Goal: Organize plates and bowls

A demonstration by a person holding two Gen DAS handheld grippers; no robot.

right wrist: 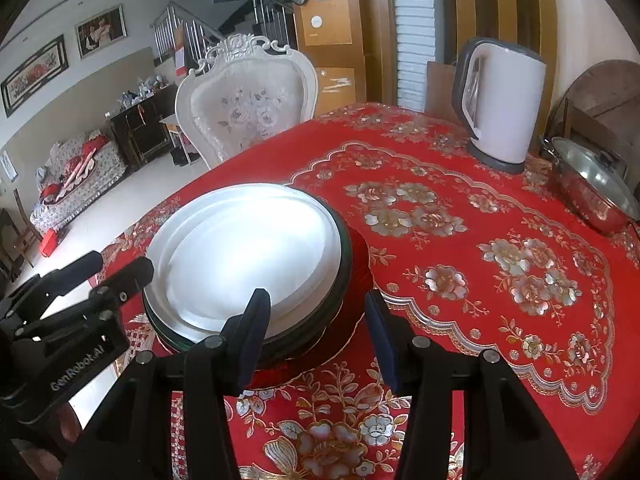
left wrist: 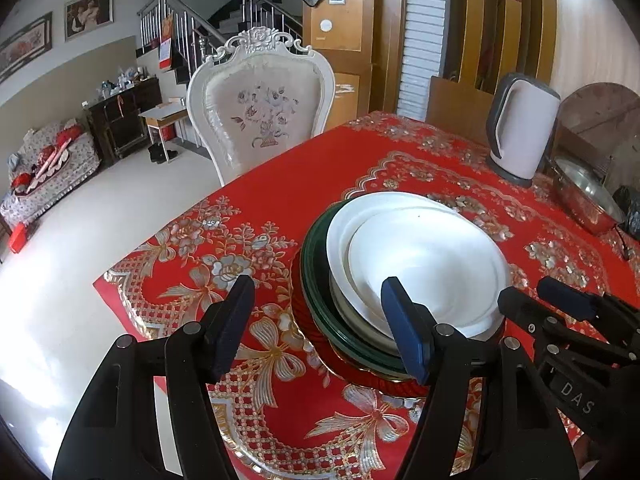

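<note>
A stack of dishes stands on the red flowered tablecloth (left wrist: 280, 184): a white bowl (left wrist: 428, 264) on top, a white plate (left wrist: 360, 212) under it, a dark green plate (left wrist: 316, 280) below, and a red plate (left wrist: 360, 372) at the bottom. The stack also shows in the right wrist view (right wrist: 248, 248). My left gripper (left wrist: 316, 328) is open and empty, at the stack's near left edge. My right gripper (right wrist: 318, 336) is open and empty, at the stack's near right edge. Each gripper shows in the other's view (left wrist: 560, 300) (right wrist: 100, 276).
A white electric kettle (right wrist: 500, 104) stands at the table's back right. A steel pot with a lid (right wrist: 592, 192) sits at the right edge. A white carved chair (left wrist: 260, 108) stands behind the table. The floor drops off to the left.
</note>
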